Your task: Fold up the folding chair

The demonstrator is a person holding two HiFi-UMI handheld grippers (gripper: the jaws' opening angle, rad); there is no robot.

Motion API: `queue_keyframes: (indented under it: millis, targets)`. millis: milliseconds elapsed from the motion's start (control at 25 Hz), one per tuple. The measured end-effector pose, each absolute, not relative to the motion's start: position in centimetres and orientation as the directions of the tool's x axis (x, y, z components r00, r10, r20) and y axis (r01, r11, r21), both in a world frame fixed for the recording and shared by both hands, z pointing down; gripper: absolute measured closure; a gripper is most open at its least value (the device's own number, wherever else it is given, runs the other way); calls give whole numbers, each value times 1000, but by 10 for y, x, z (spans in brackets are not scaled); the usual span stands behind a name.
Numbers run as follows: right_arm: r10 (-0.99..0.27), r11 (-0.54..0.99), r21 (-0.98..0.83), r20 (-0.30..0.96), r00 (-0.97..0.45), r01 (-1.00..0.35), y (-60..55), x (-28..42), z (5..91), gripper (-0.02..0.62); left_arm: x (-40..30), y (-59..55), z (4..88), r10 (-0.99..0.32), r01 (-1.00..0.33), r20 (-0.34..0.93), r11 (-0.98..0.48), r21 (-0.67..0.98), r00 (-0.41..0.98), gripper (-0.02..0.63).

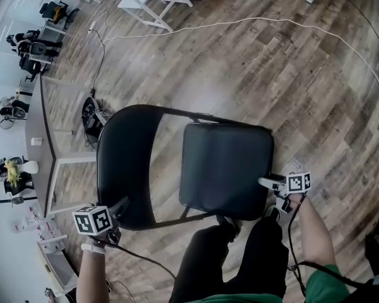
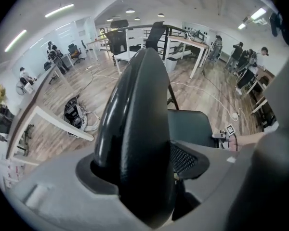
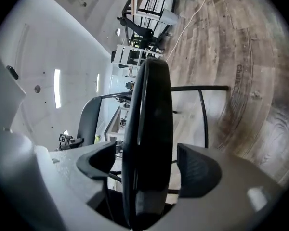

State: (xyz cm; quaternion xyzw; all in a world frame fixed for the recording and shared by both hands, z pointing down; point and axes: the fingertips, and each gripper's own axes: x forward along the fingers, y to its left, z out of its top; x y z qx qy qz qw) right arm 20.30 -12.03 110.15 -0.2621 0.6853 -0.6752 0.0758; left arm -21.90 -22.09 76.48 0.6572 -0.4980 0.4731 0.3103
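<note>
The folding chair (image 1: pixel 224 169) is black all over (backrest glossy, seat duller). The floor (image 1: pixel 316 87) shows brown-grey wood-grain planks, crossed by a thin white cable (image 1: pixel 240 22). The left gripper (image 1: pixel 119 207) and right gripper (image 1: pixel 267 182) are grey, each patterned with black-and-white square markers. The person's sleeve (image 1: pixel 322 283) is green, the trousers (image 1: pixel 240 257) black.

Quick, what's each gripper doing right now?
Left gripper: closed on the black metal folding chair's backrest.
Right gripper: open, black padded seat edge between its jaws.

The left gripper (image 1: pixel 121 204) grips tight; the right gripper (image 1: pixel 266 182) has jaws wide apart.
</note>
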Motion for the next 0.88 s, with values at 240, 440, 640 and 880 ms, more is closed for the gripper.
queue_keyframes:
  millis: [240,440,640,880]
  targets:
    - [-376,-55,-952,298,-877,-300,-96,173,1110,248,-219,-221,767,-324,-951,945,-303,-55,48,282]
    - [-387,-110,-920,389,-836,-377,-98,170,1112,276,-223,-220,762,-308,-956,947,-292,0,94,328]
    - [-372,-120,-903,426,-824,-413,-107,155,1085,276,-228,-222,741,-319,-956,938,-292,39,135,354]
    - [-357,-148,-882,470,-807,-448,-114,133,1042,280,-231,-225,710,-333,-950,930,-309,50,158,380]
